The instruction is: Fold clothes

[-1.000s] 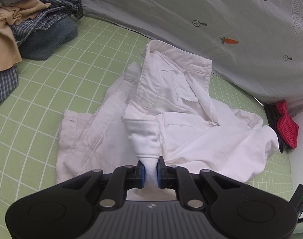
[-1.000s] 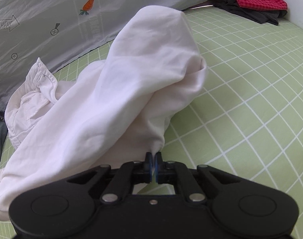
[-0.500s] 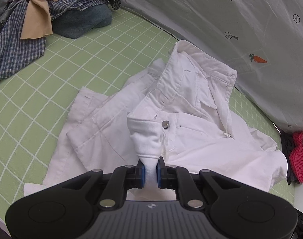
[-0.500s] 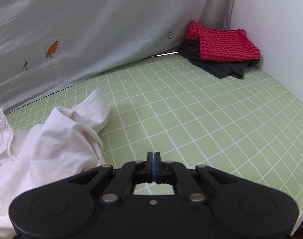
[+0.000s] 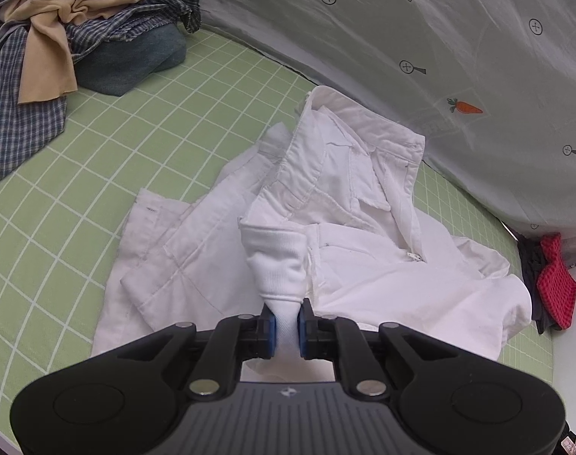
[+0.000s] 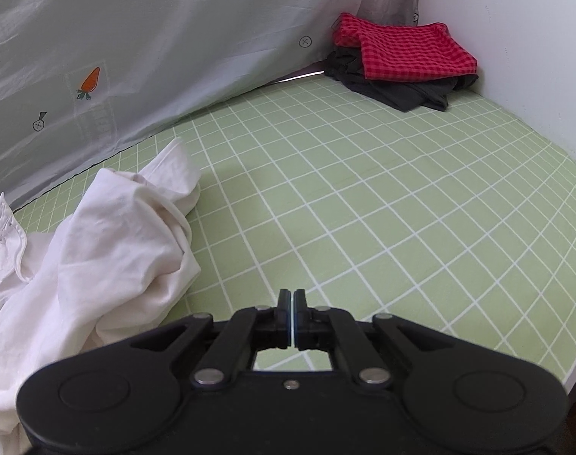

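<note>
So the left tongs [image 5: 287,326] are clamped on a ribbed cuff of the white jacket [image 5: 326,227], which is lying crumpled on the green grid mat [image 5: 98,174] near the back edge, right up against the grey carrot-print sheet [image 5: 439,57]. The right tongs [image 6: 291,318] are pressed together with nothing in them, hovering over bare mat just beside the jacket. Red checked cloth [image 6: 401,51] sits on dark clothes [image 6: 394,91] in the far right corner; a messy clothes pile [image 5: 60,38] fills the far left one.

green gridded mat [image 6: 363,197], white garment [image 5: 345,235] (crumpled), clothes pile [image 5: 60,45]
</note>
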`<state>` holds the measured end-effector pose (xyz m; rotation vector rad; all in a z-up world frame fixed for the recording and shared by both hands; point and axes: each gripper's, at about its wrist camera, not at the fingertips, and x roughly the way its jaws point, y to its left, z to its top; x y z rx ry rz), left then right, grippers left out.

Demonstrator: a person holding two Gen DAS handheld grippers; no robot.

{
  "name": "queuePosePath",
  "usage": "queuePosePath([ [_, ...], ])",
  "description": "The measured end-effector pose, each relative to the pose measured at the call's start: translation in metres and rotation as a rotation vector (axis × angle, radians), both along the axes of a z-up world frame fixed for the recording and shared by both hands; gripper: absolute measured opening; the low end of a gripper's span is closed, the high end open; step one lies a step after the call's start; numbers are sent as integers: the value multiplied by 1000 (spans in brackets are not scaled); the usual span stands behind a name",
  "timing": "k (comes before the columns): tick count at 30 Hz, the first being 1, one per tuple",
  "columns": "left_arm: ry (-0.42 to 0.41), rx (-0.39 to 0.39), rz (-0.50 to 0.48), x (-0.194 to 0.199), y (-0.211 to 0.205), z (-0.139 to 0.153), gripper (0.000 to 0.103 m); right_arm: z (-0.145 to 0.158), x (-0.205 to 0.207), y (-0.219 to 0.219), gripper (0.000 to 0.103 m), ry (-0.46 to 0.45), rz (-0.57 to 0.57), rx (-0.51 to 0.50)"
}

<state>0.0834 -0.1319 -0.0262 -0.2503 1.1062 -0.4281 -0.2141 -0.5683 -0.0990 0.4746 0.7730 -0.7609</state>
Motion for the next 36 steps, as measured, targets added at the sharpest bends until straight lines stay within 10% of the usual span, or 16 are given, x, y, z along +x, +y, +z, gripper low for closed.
queuePosePath([
  [9, -38, -66, -170, 40, 12, 22, 12, -20, 3, 76, 50, -22, -135, 109],
  [28, 15, -68, -387, 92, 21, -2, 12, -55, 71, 157, 83, -127, -344, 212],
  [32, 23, -69, -368, 97, 20, -5, 12, -56, 92, 158, 72, -114, -279, 165],
  [33, 24, -69, -359, 97, 20, -5, 12, -57, 93, 156, 47, -113, -265, 161],
  [36, 22, -60, -320, 93, 20, -6, 12, -57, 90, 149, 24, -114, -238, 165],
])
